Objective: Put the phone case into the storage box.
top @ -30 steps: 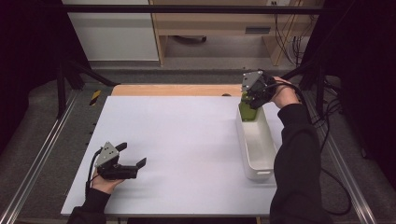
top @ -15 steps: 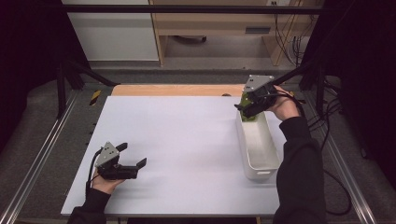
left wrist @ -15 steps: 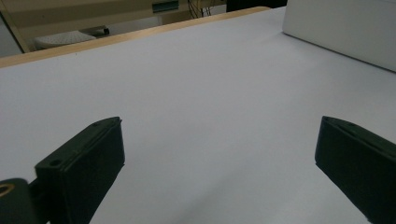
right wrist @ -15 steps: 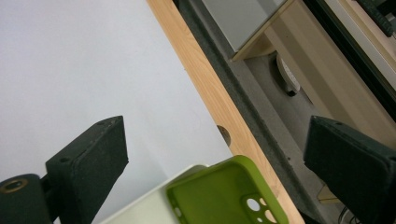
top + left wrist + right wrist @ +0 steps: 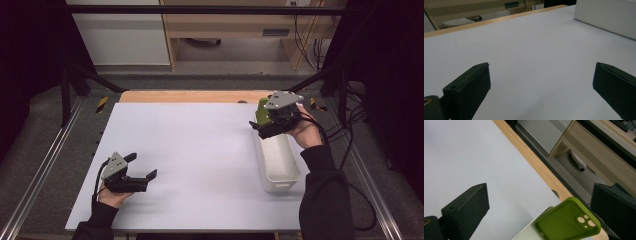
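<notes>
Leaning green phone case [image 5: 567,221] in white bin [image 5: 277,160], long axis up; right hand-held gripper [image 5: 265,127] just spread, nothing between.

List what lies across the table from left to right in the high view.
left gripper → bare white table top → right gripper → green phone case → white bin

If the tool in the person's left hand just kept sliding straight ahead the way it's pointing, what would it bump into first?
Probably the white bin. The left tool points across the bare white table with open jaws; nothing lies between, though the exact line and depth are hard to judge.
</notes>
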`<state>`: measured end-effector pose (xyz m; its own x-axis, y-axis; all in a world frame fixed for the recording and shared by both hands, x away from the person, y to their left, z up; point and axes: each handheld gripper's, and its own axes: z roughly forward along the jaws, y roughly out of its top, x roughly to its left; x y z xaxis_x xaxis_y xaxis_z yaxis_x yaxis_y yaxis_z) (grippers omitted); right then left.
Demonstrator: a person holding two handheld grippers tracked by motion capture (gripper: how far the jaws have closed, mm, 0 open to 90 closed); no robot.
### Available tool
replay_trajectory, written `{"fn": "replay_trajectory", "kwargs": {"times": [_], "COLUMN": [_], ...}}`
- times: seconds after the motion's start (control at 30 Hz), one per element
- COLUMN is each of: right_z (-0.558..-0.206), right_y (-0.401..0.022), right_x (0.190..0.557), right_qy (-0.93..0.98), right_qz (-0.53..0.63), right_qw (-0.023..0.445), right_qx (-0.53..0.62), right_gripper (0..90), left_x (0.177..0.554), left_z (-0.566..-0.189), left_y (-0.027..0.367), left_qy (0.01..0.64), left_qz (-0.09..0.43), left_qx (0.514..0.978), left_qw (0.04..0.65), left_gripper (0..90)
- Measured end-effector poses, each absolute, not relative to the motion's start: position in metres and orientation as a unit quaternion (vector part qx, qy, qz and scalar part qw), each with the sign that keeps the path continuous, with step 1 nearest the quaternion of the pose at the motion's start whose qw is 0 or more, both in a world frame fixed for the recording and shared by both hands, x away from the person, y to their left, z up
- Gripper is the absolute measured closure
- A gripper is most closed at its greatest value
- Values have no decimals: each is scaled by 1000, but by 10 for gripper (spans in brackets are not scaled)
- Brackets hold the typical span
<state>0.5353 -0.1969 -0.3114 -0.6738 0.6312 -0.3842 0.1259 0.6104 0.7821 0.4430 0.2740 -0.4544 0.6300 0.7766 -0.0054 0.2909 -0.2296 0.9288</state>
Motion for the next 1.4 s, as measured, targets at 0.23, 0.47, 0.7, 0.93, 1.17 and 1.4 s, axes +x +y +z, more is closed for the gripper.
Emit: {"fn": "replay_trajectory", "kwargs": {"times": [0.23, 0.47, 0.7, 0.93, 1.17, 1.4], "right_z": [-315, -322, -332, -347, -365, -388], "right_y": [-201, -207, -215, -223, -231, -244], "right_x": [514, 499, 481, 469, 453, 442], "right_qy": [809, 783, 763, 751, 741, 741], "right_qz": [422, 462, 497, 519, 534, 537], "right_qw": [315, 295, 283, 268, 265, 260], "right_qx": [262, 293, 300, 308, 309, 306], "right_gripper": [18, 15, 16, 10, 10, 8], "left_x": [442, 442, 441, 440, 440, 439], "left_z": [-454, -453, -452, -452, -452, -452], "left_y": [274, 274, 274, 273, 271, 271], "left_qy": [358, 356, 353, 351, 346, 342], "left_qz": [239, 239, 237, 236, 234, 233], "left_qx": [745, 745, 744, 744, 746, 745], "left_qw": [509, 511, 516, 517, 519, 523], "left_gripper": [10, 9, 10, 9, 9, 8]}}
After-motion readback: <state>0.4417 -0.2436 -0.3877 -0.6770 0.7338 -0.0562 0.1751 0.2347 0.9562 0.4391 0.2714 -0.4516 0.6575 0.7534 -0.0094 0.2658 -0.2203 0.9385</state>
